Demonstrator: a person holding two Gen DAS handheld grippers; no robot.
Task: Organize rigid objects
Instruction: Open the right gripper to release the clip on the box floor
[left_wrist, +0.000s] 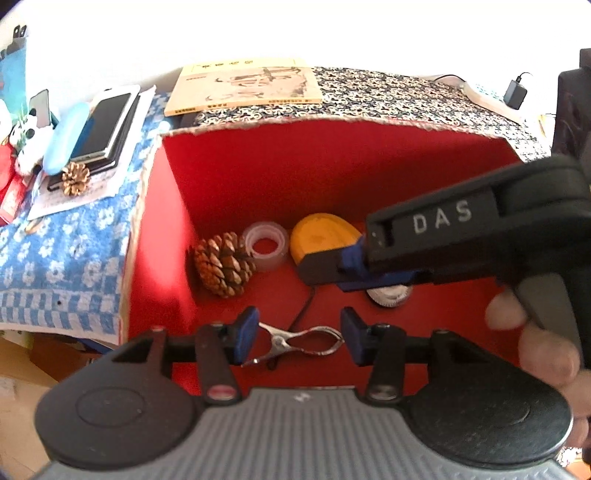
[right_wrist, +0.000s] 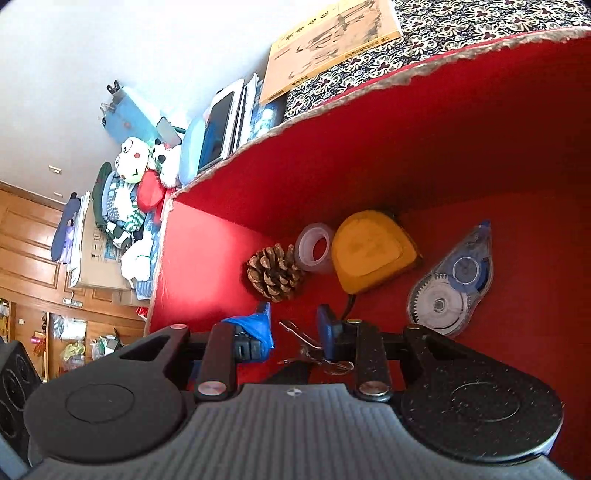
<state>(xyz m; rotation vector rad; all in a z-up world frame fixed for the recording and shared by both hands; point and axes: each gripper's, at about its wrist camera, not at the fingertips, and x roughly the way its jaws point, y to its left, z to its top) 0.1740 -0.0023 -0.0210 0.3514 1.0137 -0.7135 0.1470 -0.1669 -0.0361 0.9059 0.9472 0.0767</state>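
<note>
**Both grippers over the red box; metal clip between the pads**

Inside the red box (left_wrist: 162, 258), nearest the left wrist camera, the left gripper (left_wrist: 297, 334) hangs with its jaws spread. The metal clip (left_wrist: 299, 341) lies between its 2 blue pads (left_wrist: 246, 332), and no contact with either pad can be confirmed. In the right wrist view, the right gripper (right_wrist: 293, 330) is also spread, and the metal clip (right_wrist: 314, 350) sits low between its fingers, partly hidden by the right one; whether it touches that finger cannot be told. In the left view the right gripper (left_wrist: 332, 271) enters from the right, held by a hand (left_wrist: 546, 350), its tips over the box floor.

Farther in, 4 items lie on the floor of the box:
- the pine cone (right_wrist: 275, 273), by the left wall;
- the clear tape roll (right_wrist: 314, 247), just behind the cone;
- the yellow tape measure (right_wrist: 371, 251), just right of the roll;
- the correction tape dispenser (right_wrist: 452, 278), lying flat on the right, apart from the measure.

Beyond the box, a second pine cone (left_wrist: 75, 179) rests on papers on the blue cloth (left_wrist: 62, 258). A tablet (left_wrist: 107, 125) lies behind it, and a yellow book (left_wrist: 245, 86) lies past the far wall.
</note>
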